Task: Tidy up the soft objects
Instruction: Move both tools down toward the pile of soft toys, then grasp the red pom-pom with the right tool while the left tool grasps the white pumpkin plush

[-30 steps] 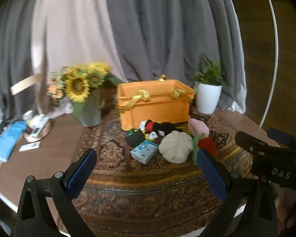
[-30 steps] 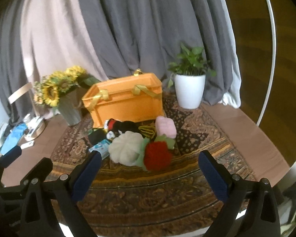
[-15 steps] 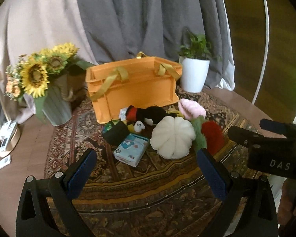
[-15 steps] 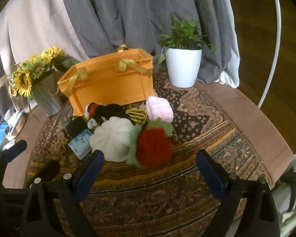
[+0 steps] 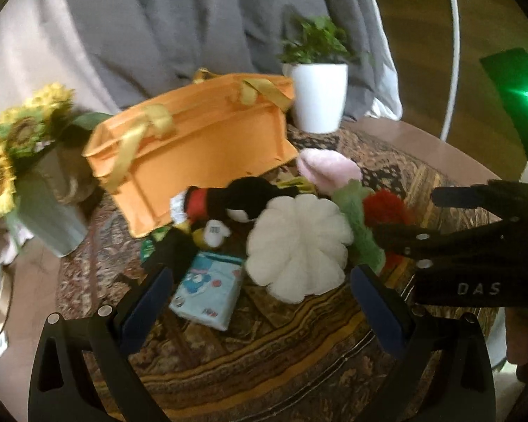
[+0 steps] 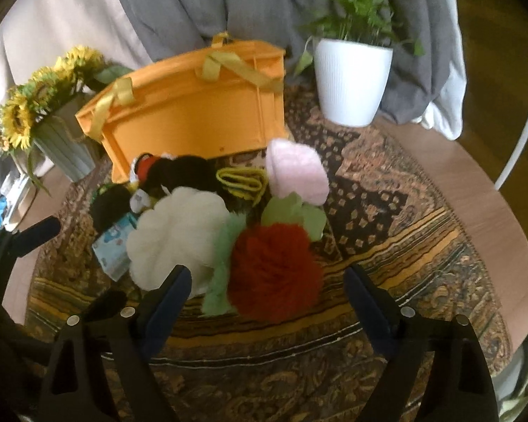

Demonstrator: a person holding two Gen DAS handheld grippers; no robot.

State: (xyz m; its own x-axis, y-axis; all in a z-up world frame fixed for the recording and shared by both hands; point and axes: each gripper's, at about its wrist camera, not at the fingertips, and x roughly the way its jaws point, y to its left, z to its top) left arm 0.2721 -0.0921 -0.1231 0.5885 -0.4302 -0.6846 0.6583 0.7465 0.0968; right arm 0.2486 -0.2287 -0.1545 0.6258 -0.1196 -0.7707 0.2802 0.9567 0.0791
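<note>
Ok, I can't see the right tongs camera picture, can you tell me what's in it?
Open tongs hover just in front of a fluffy red pompom and a white pumpkin cushion, part of a heap of soft toys on a patterned rug. Behind the heap stands an orange basket, between sunflowers and a white plant pot.

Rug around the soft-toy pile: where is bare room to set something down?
Free: rug right of the pink plush, toward the white planter, and the near strip before the red pompom. Crowded: between the orange bin and the white cushion.
</note>
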